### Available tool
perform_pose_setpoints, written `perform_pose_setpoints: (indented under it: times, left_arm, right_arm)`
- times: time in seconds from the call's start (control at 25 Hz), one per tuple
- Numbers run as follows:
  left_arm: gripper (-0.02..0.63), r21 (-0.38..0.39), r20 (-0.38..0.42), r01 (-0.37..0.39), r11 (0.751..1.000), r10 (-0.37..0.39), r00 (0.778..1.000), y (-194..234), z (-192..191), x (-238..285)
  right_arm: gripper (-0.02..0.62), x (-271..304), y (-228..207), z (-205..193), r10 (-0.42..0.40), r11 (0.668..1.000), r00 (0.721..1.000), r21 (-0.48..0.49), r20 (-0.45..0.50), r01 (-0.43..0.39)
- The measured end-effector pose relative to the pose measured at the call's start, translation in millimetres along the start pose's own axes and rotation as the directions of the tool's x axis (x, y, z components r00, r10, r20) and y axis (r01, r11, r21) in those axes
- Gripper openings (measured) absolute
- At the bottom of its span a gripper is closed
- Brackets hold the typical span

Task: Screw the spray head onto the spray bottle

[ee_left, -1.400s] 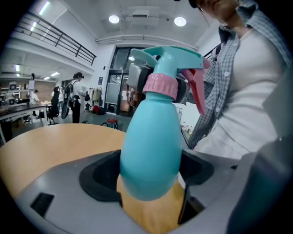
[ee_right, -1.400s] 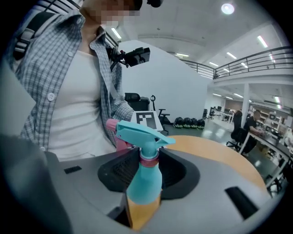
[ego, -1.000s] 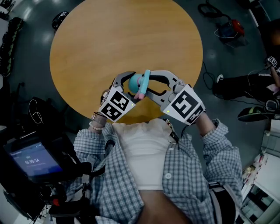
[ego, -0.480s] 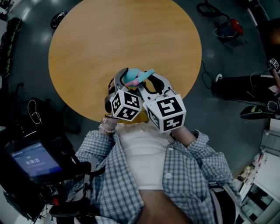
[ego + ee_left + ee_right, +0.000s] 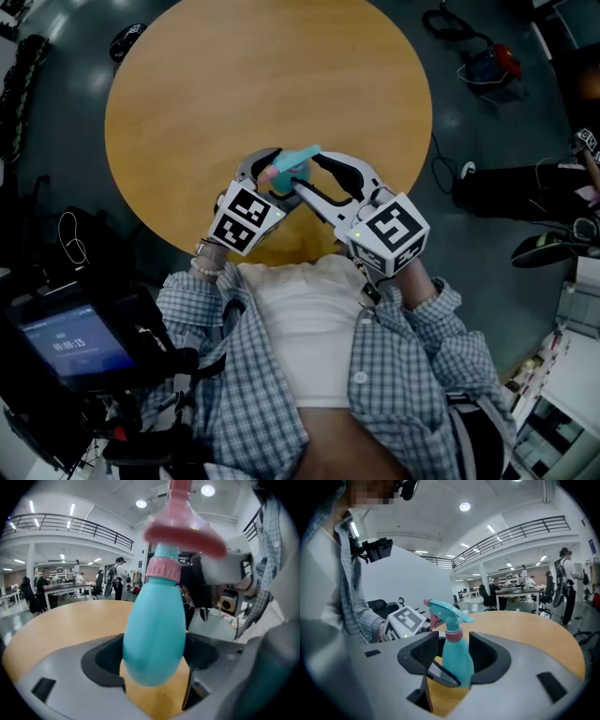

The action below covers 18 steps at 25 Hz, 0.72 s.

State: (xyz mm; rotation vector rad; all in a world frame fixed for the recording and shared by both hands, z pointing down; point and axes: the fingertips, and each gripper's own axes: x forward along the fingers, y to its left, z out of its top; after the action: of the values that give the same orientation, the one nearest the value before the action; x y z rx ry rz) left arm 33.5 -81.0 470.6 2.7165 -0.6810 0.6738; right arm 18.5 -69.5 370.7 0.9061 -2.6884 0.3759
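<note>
In the head view, the right gripper [image 5: 314,178] has rolled back since half a second ago, and its jaws have just been opening; they now stand spread on both sides of the spray head [image 5: 305,154], which points up and to the right, while a second ago it pointed downward. The left gripper [image 5: 265,172] holds the spray bottle [image 5: 284,172] over the near edge of the round table [image 5: 234,75], about where it was before. I think one turn of the head is finished and the right gripper let go, either to take a new grip for another turn or because the thread is already tight; which of the two I cannot say. In the left gripper view, the jaws are pressed on the lower part of the turquoise bottle [image 5: 154,630], and above it the pink collar [image 5: 163,569] sits on the neck with the head [image 5: 185,531] over it, rather blurred. In the right gripper view, the jaws are apart and the bottle [image 5: 457,656] stands between them with a small gap on the left side, so nothing is pinched; the collar [image 5: 453,634] looks seated straight under the head [image 5: 446,609], and the marker cube [image 5: 407,618] of the left gripper shows behind. The bottle is opaque, so whether liquid is inside cannot be told
</note>
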Motion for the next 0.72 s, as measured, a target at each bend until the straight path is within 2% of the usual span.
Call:
perform_pose_setpoints:
  times: [0.08,0.12,0.2,0.32,0.44,0.52,0.6,0.72]
  left_arm:
    - [0.393,-0.006,0.034,0.109,0.994,-0.108,0.994,-11.4,5.9,-5.4]
    - [0.393,-0.003,0.054,0.177,0.984,-0.176,0.983,-19.4,9.4,-8.9]
    - [0.393,0.010,0.097,0.310,0.951,-0.309,0.946,-36.6,16.8,-17.2]
    - [0.393,0.022,0.122,0.453,0.891,-0.452,0.884,-56.8,22.7,-29.1]
    - [0.393,0.017,0.124,0.547,0.837,-0.544,0.830,-71.1,24.2,-36.0]
    - [0.393,0.019,0.127,0.587,0.810,-0.584,0.802,-78.6,26.0,-38.8]
    - [0.393,0.024,0.120,0.611,0.792,-0.609,0.784,-83.5,25.4,-41.5]
    - [0.393,0.026,0.095,0.636,0.771,-0.636,0.766,-89.1,19.5,-45.5]
  right_arm:
    - [0.176,-8.2,5.9,1.4,0.097,0.994,0.995,-0.047,0.015,-0.096]
    - [0.176,-12.7,8.2,4.2,0.142,0.987,0.989,-0.079,0.029,-0.139]
    - [0.176,-20.6,14.9,10.2,0.235,0.965,0.971,-0.127,0.043,-0.228]
    - [0.176,-26.6,33.0,12.6,0.376,0.912,0.927,-0.176,-0.011,-0.372]
    - [0.176,-27.0,46.3,22.9,0.461,0.867,0.887,-0.203,-0.017,-0.455]
    - [0.176,-26.9,51.5,29.5,0.510,0.842,0.860,-0.195,-0.011,-0.502]
    - [0.176,-24.5,54.9,30.9,0.547,0.816,0.837,-0.206,-0.027,-0.540]
    - [0.176,-18.4,58.2,30.6,0.570,0.791,0.820,-0.236,-0.050,-0.564]
